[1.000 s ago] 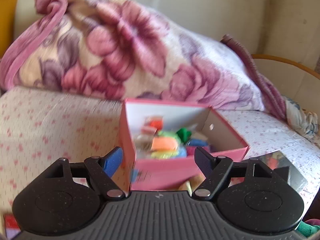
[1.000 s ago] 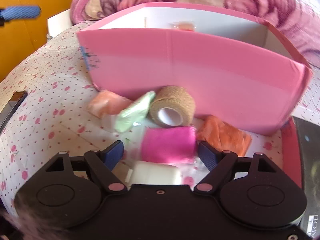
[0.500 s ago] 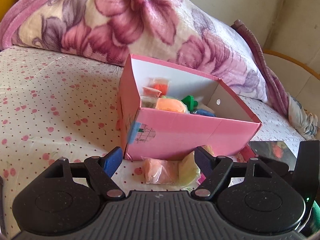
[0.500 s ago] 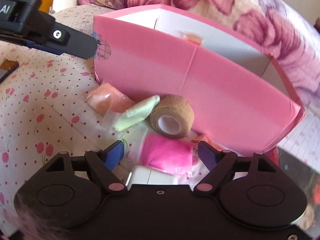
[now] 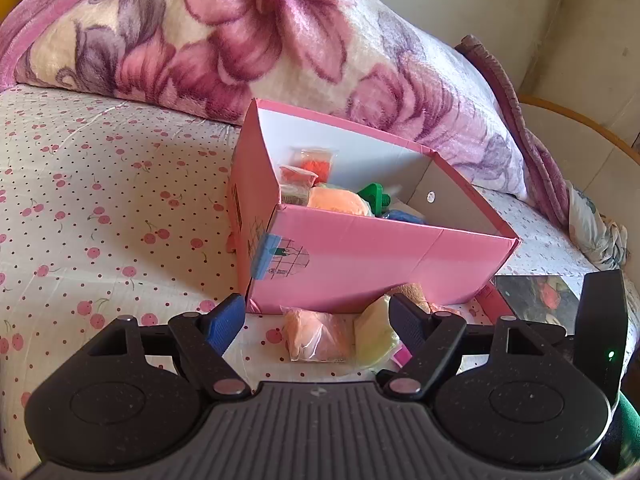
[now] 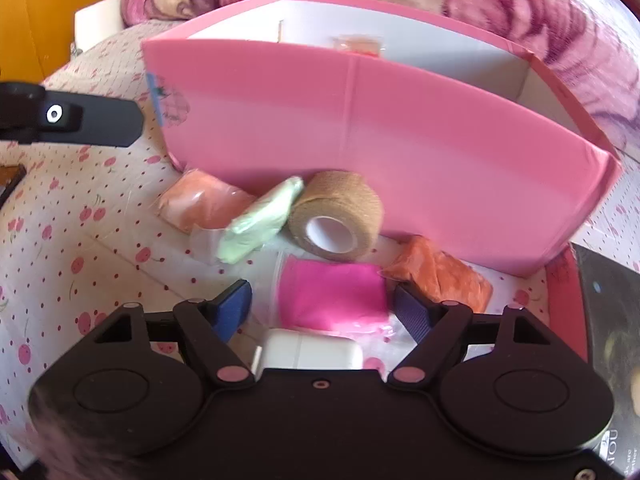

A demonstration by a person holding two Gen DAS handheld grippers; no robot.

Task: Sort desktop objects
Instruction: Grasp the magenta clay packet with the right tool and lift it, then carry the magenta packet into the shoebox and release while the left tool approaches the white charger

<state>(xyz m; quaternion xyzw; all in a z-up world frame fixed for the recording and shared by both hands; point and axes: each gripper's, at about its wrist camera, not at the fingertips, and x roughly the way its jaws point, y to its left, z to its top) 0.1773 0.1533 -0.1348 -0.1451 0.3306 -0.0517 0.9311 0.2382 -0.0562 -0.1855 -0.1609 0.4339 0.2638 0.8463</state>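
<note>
A pink cardboard box stands on the cherry-print sheet with several bagged items inside. Loose in front of it lie a peach bag, a pale green bag, a tan bandage roll, a magenta bag, an orange bag and a white charger. My left gripper is open, low over the peach and green bags. My right gripper is open with the magenta bag between its fingers, not clamped.
A flowered blanket is piled behind the box. A dark book lies to the right of the box. The left gripper's body reaches into the right wrist view at the left.
The left gripper has dropped and drawn nearer the front of the box, with the peach and green bags now between its fingers. The right gripper edged forward over the magenta bag.
</note>
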